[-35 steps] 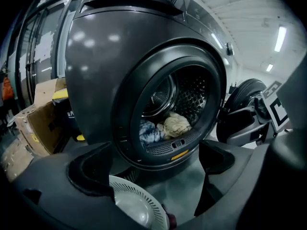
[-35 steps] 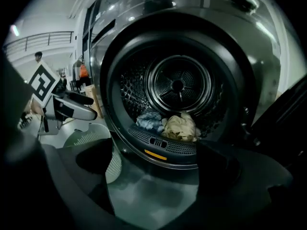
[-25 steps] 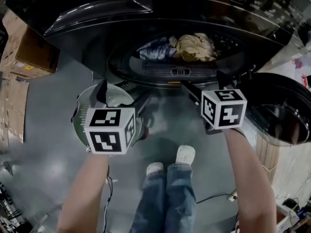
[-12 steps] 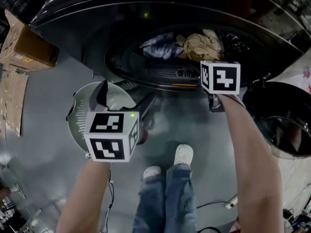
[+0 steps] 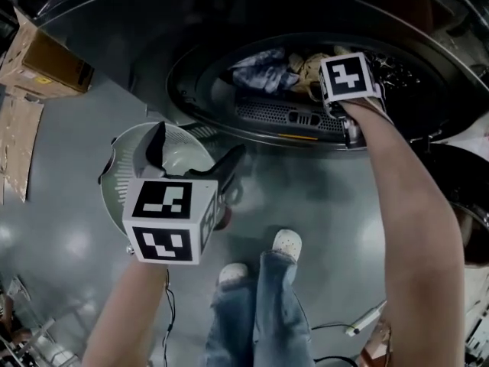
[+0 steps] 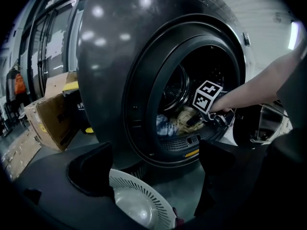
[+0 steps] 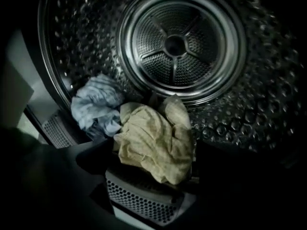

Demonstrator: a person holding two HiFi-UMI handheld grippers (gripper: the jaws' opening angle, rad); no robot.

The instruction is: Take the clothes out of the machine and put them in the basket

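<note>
In the head view the dark machine's round opening (image 5: 206, 90) holds a crumpled blue cloth (image 5: 263, 71) and a beige cloth (image 5: 306, 63). My right gripper (image 5: 315, 75) reaches into that opening. In the right gripper view its jaws stand wide apart, open (image 7: 156, 164), with the beige cloth (image 7: 153, 138) bulging between them and the blue cloth (image 7: 96, 107) to the left. My left gripper (image 5: 192, 155) hangs open over the white slotted basket (image 5: 122, 174) on the floor. In the left gripper view it (image 6: 153, 176) holds nothing, and the basket (image 6: 153, 207) lies just below.
The machine's door (image 5: 474, 228) hangs open at the right. Cardboard boxes (image 5: 46, 60) stand at the machine's left. The perforated lint grille (image 7: 139, 200) lies at the drum's front lip. The person's shoes (image 5: 286, 245) are on the grey floor by the basket.
My right gripper has moved from outside the machine up and into the drum opening, reaching the beige cloth. The left gripper has stayed over the basket.
</note>
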